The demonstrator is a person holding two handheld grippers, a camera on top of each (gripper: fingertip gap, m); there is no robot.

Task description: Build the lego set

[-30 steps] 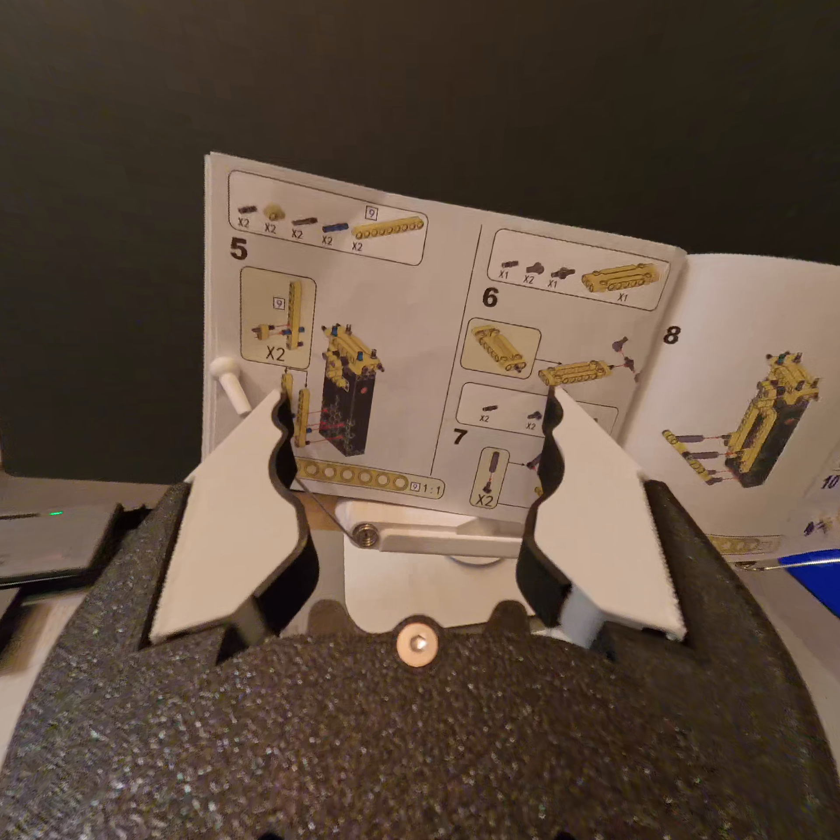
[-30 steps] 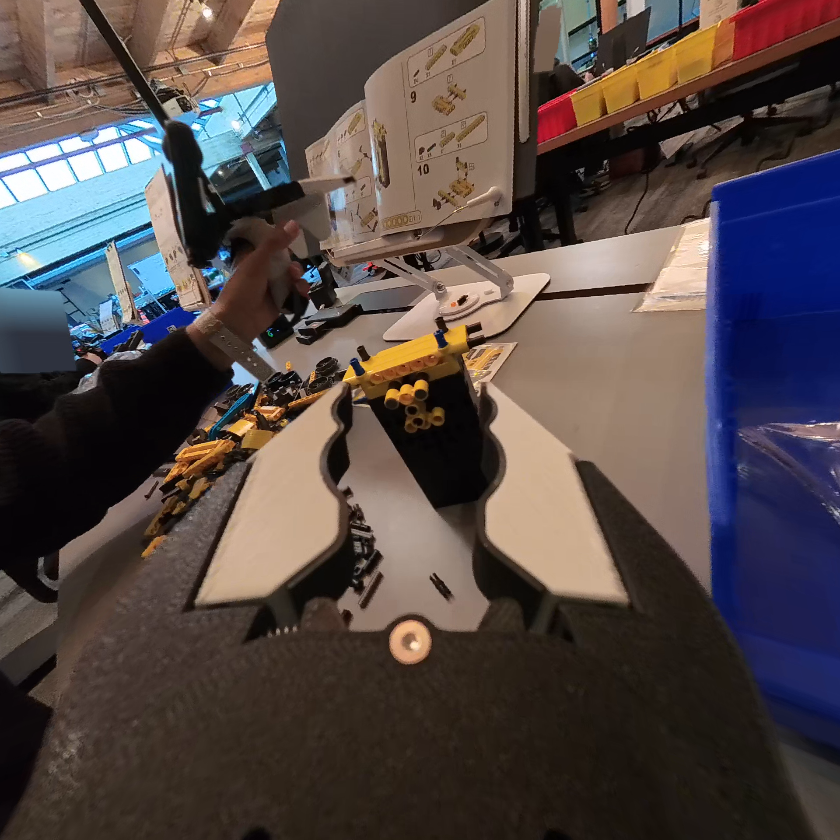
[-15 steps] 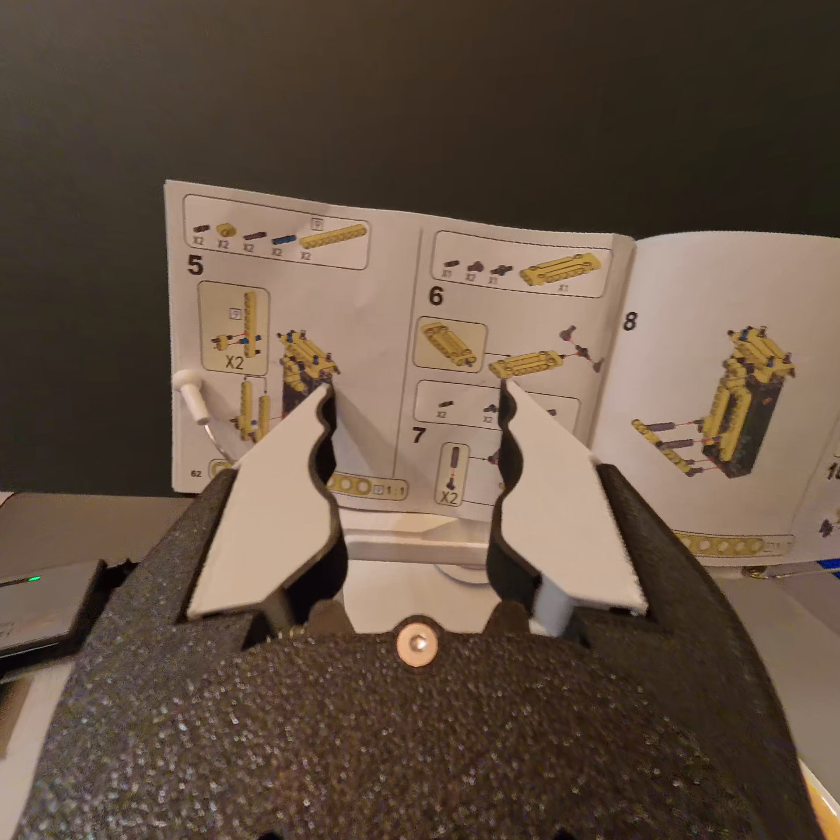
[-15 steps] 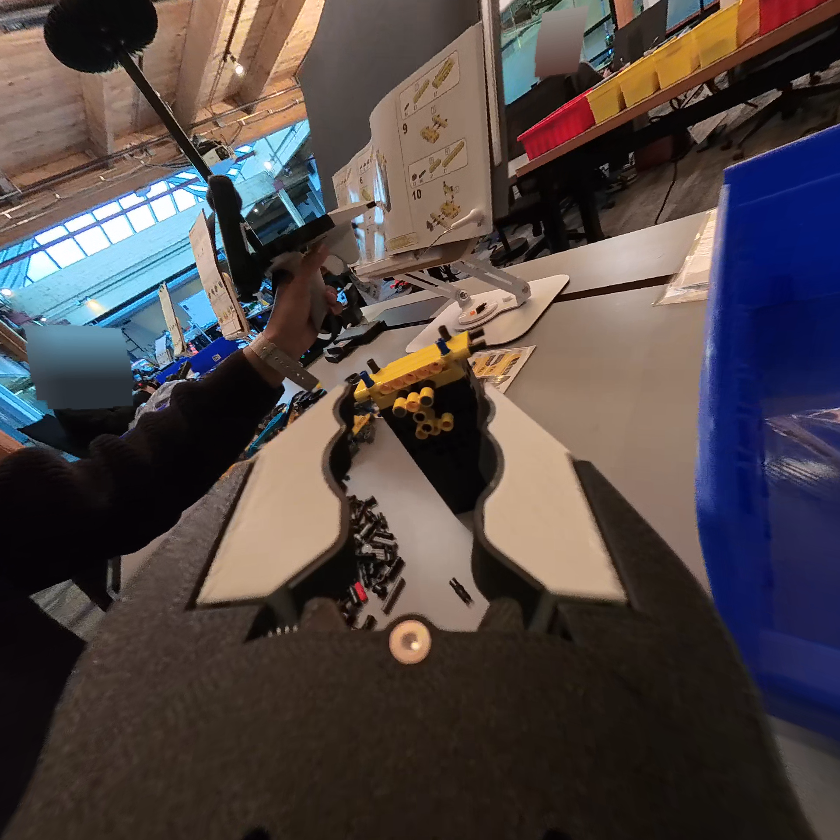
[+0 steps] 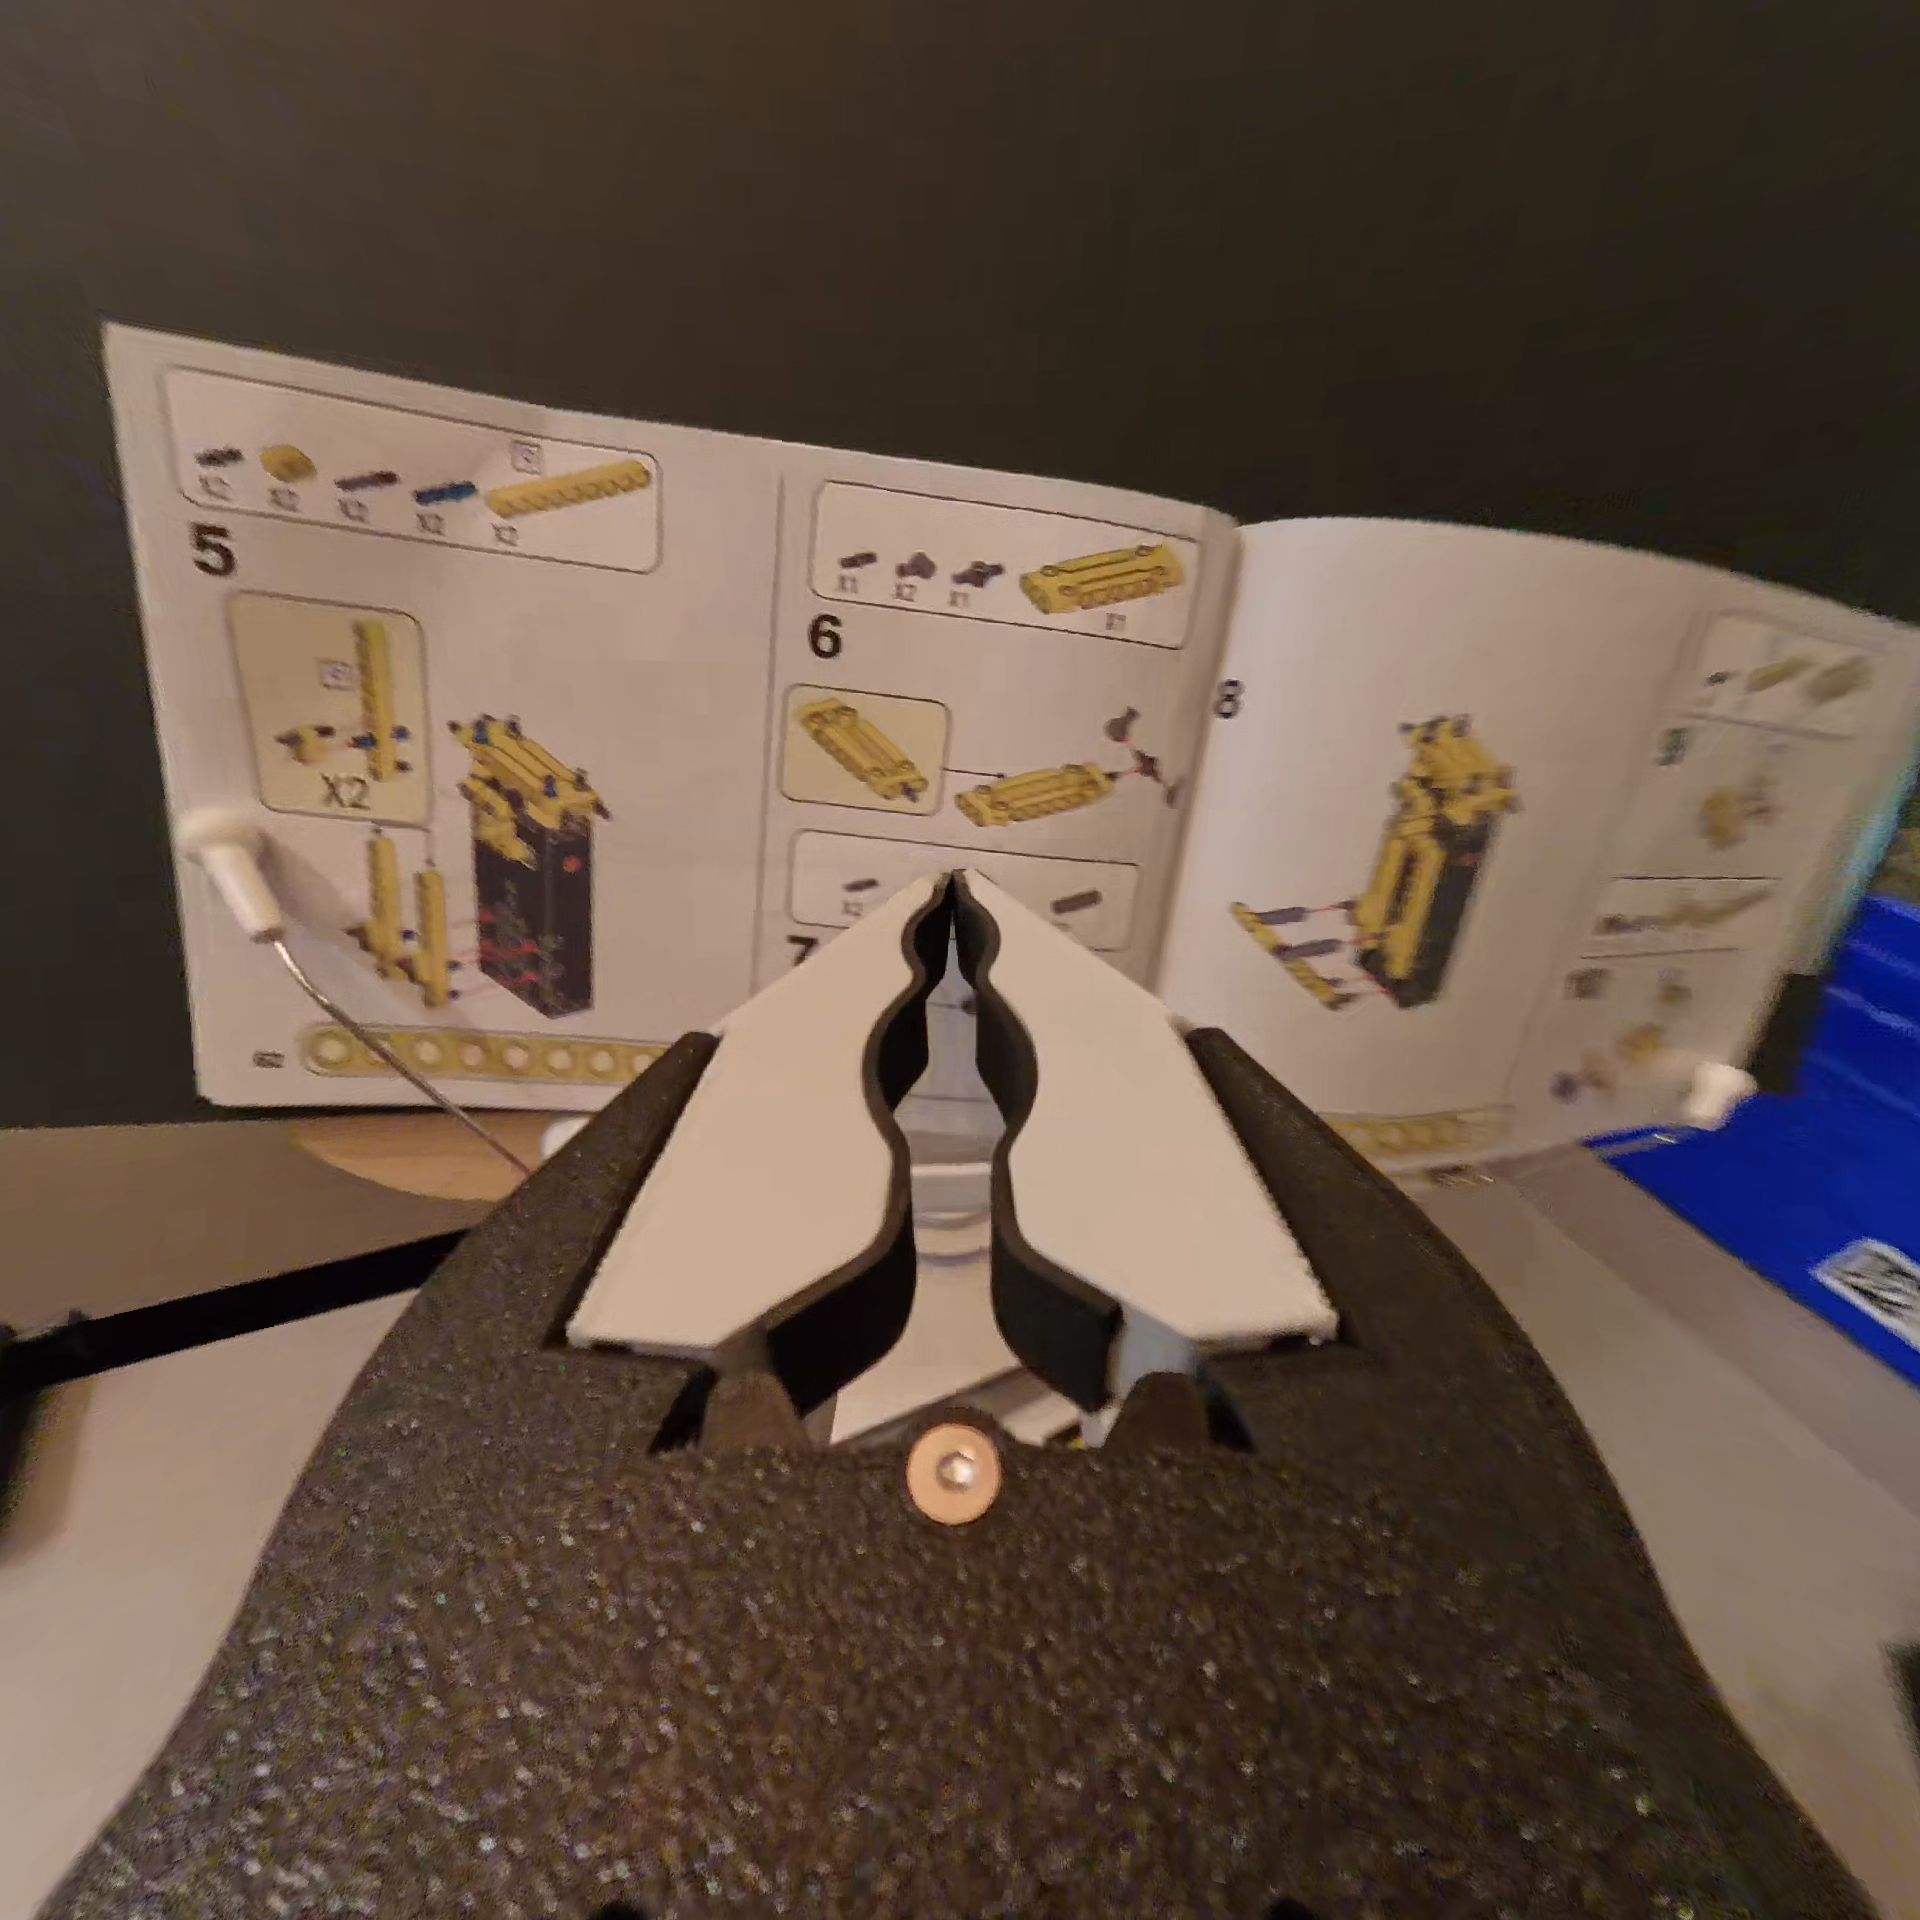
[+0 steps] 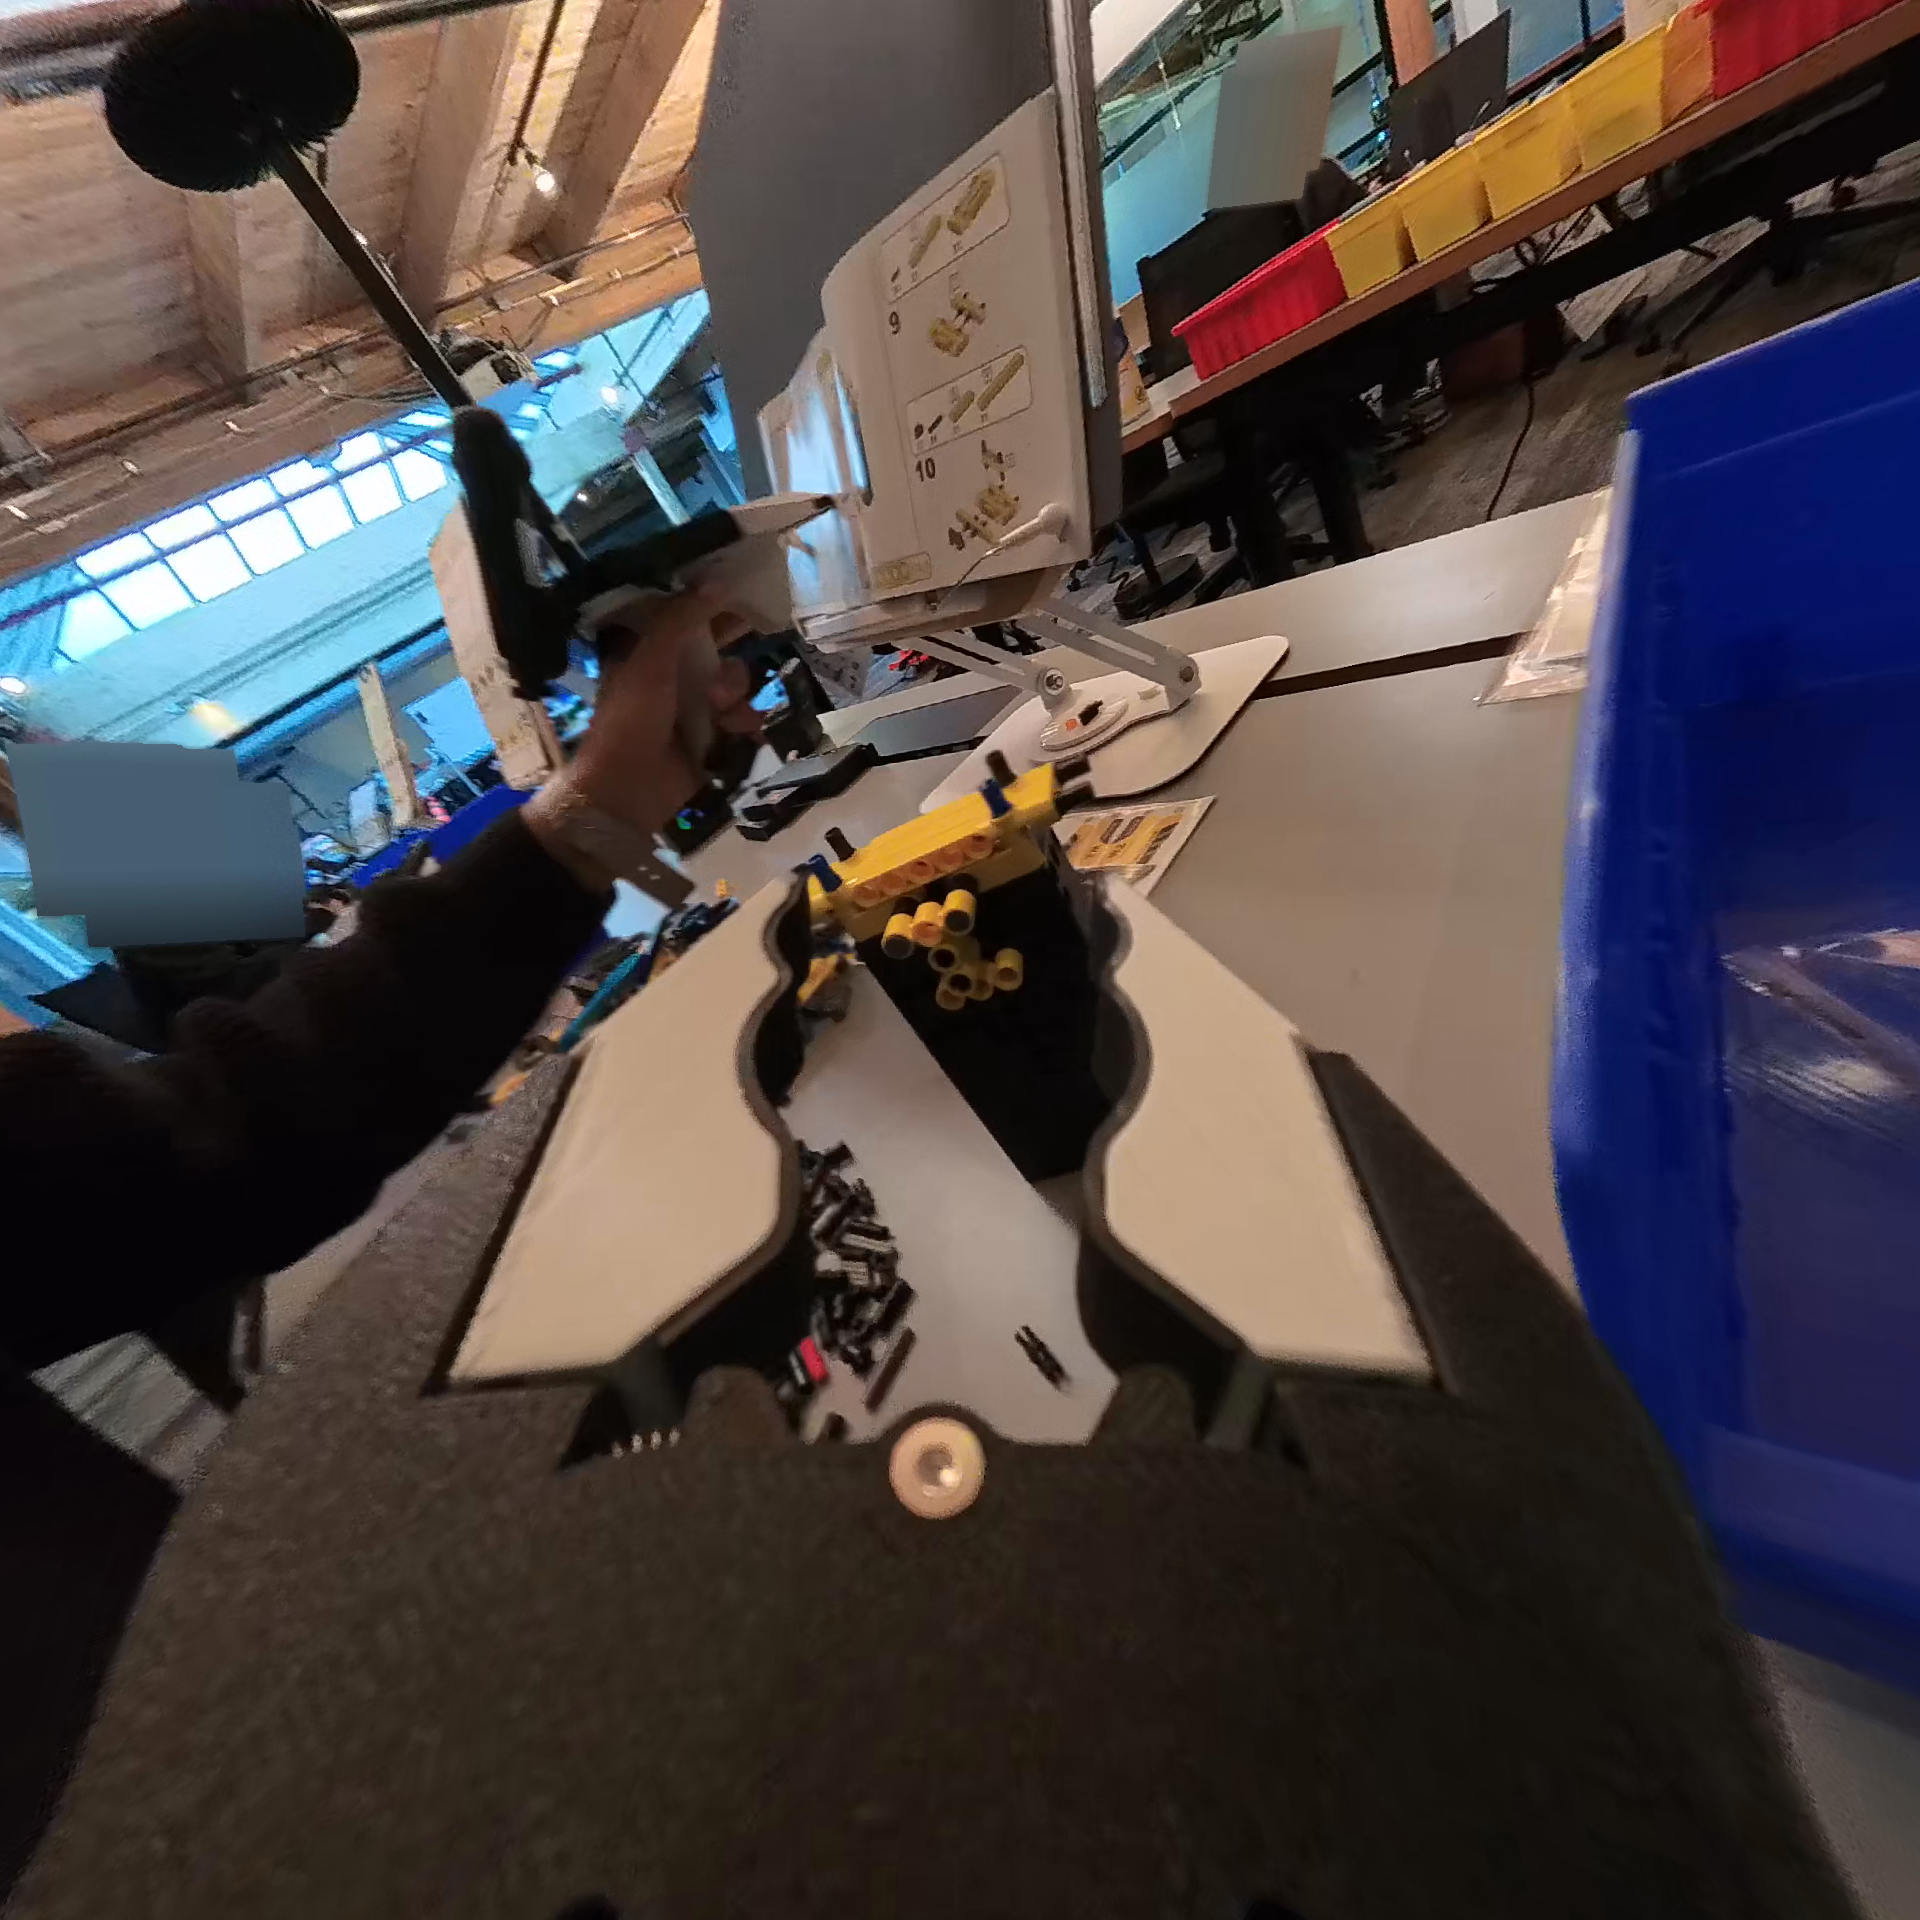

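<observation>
Brick model [image 6: 966, 935] is sitting pinched in the right gripper [image 6: 951, 920]; left gripper [image 5: 951, 883], fingertips pressed together and empty, is pointing at the instruction booklet [image 5: 675, 748].

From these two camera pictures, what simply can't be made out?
- Lower middle of the instruction booklet: left wrist view, hidden behind the shut left gripper.
- Base of the black and yellow brick model: right wrist view, behind the right gripper fingers.
- Blue bin contents: cut off by the edge, blurred.
</observation>
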